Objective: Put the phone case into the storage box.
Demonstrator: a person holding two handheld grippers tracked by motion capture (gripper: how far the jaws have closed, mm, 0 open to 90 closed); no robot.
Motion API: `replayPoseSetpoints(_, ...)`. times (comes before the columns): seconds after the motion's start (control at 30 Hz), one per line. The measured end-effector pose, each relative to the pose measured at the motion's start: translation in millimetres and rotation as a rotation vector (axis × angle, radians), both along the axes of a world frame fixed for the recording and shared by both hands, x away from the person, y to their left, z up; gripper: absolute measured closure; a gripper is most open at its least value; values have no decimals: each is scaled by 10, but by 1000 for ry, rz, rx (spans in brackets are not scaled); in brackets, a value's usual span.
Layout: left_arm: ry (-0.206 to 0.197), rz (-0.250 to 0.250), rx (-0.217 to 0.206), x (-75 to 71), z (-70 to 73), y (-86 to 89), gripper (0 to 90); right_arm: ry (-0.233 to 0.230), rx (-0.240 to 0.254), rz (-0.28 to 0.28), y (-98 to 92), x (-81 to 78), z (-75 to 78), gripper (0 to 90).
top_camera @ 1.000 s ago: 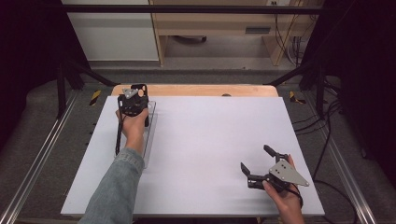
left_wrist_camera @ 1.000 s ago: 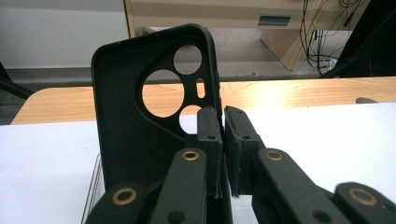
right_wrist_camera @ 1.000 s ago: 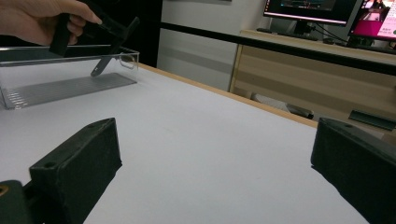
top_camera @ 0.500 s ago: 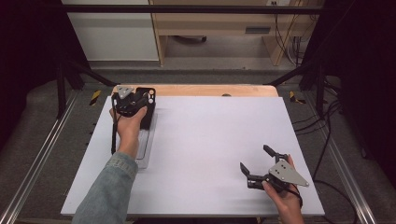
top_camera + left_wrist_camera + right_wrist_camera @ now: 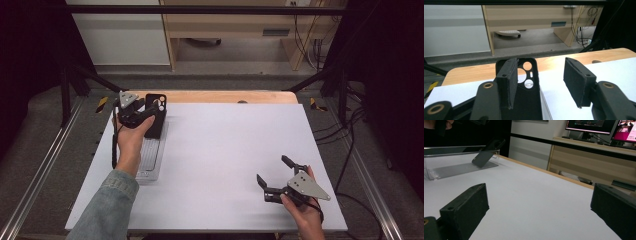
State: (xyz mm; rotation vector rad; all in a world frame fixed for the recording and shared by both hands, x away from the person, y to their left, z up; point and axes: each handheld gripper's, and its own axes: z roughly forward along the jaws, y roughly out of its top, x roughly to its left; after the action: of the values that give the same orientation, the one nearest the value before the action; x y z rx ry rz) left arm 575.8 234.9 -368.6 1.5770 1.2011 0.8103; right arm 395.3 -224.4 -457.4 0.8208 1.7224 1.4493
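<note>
Black phone case [image 5: 156, 114] leans with its lower end inside the clear tray [image 5: 150, 167] and its upper end, the one with the camera cut-outs, propped over the tray's far end, near the far left corner of the desk [image 5: 225, 150]. The tray lies along the desk's left edge.

The left tool [image 5: 150, 107] sits just beside the case at that far end. Its jaws have just been opening. In the left gripper view the case [image 5: 525, 82] stands behind the left pad [image 5: 510, 80], and the gap between the two pads is empty: the left tool is open and grips nothing.

Risks at the left side:
- The case rests on an edge only, so it is judged unstable. A brush from the left pad during withdrawal could tip it out of the tray or lay it flat.
- The trailing cable [image 5: 114, 145] hangs alongside the tray and could drag the light tray towards the left edge.

The right tool [image 5: 274, 176] is held near the near right corner, well apart from the tray, with its jaws spread wide and nothing between them. In the right gripper view the case [image 5: 487, 152] shows tilted against the tray wall [image 5: 461, 161].

Risk at the right side: a reach across the desk would meet the tray wall first and could shove tray and case together.
</note>
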Motion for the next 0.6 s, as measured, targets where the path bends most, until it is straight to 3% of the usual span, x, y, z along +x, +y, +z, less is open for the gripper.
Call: replayPoseSetpoints(0.6, -5, -48, -10, -86, -4, -6, 319, 2, -4, -1, -1, 1, -3, 19)
